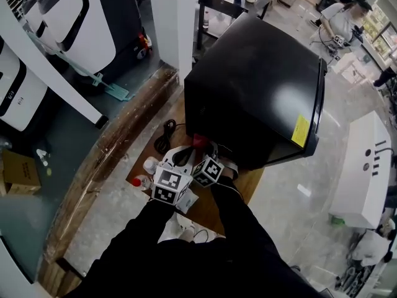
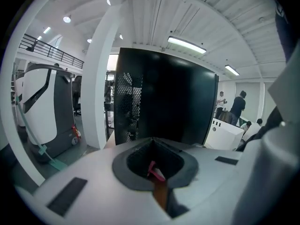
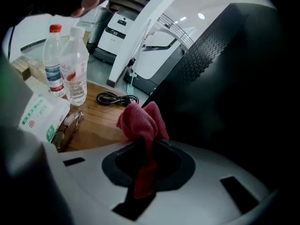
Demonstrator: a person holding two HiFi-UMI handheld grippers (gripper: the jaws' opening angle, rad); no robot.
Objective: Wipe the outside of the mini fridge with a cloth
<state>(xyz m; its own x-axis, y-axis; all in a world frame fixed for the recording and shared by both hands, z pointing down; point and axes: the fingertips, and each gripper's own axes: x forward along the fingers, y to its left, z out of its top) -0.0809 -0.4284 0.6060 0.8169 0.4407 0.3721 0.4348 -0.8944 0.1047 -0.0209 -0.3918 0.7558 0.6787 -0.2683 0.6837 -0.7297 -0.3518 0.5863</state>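
Observation:
The black mini fridge (image 1: 254, 79) stands on a wooden table (image 1: 178, 113). Both grippers sit side by side against its near lower corner. My right gripper (image 3: 140, 144) is shut on a red cloth (image 3: 140, 118), which bunches up beyond the jaws against the fridge's dark side (image 3: 225, 78). From the head view the cloth (image 1: 200, 141) shows just ahead of the right gripper (image 1: 208, 153). My left gripper (image 2: 152, 144) points at the fridge's perforated rear panel (image 2: 129, 102). Its jaws meet in a dark ridge, and only a thin red sliver shows in the hollow behind them.
Two water bottles (image 3: 75, 64), a white packet (image 3: 40, 114), glasses (image 3: 68, 128) and a coiled black cable (image 3: 115, 98) lie on the table left of the fridge. A white pillar (image 1: 173, 17) rises behind it. A white machine (image 1: 363, 166) stands at the right, with people (image 1: 344, 14) at the back.

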